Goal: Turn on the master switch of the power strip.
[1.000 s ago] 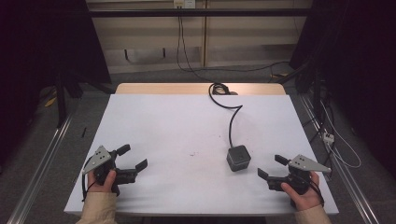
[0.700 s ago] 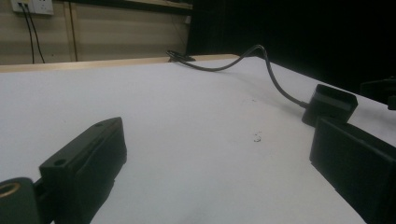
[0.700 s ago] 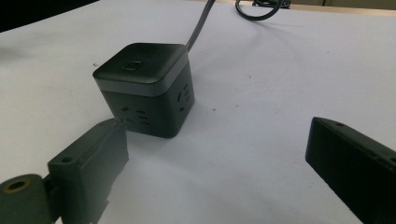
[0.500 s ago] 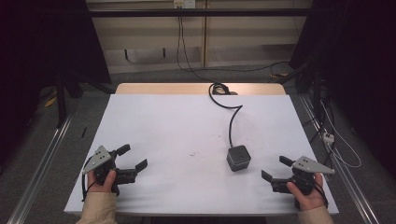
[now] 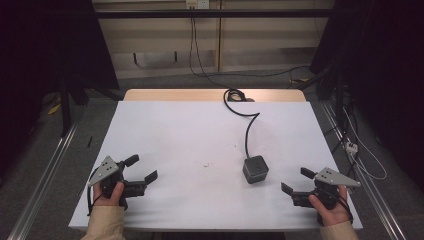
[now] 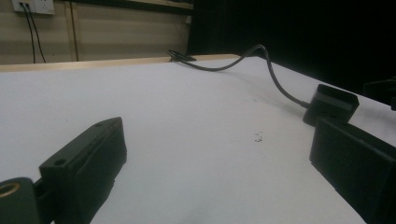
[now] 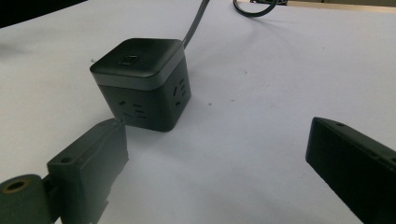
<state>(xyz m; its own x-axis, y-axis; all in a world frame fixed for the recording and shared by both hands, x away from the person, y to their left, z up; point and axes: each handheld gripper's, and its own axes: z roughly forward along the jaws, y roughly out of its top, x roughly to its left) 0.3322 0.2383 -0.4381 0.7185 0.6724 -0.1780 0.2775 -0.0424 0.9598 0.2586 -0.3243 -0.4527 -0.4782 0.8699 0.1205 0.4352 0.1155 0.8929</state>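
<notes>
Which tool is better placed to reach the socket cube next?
Right, probably. The right tool sits open just beside the socket cube, which looms close ahead in the right gripper view. The left tool, also open, lies across the table from it.

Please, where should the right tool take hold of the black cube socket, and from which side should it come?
Probably across two opposite flat side walls of the cube, low on the body, coming from the right tool side, which is nearest. The cube sits upright and flat, and the open jaws look wide enough. Its cable leaves the far side, so avoid that face.
</notes>
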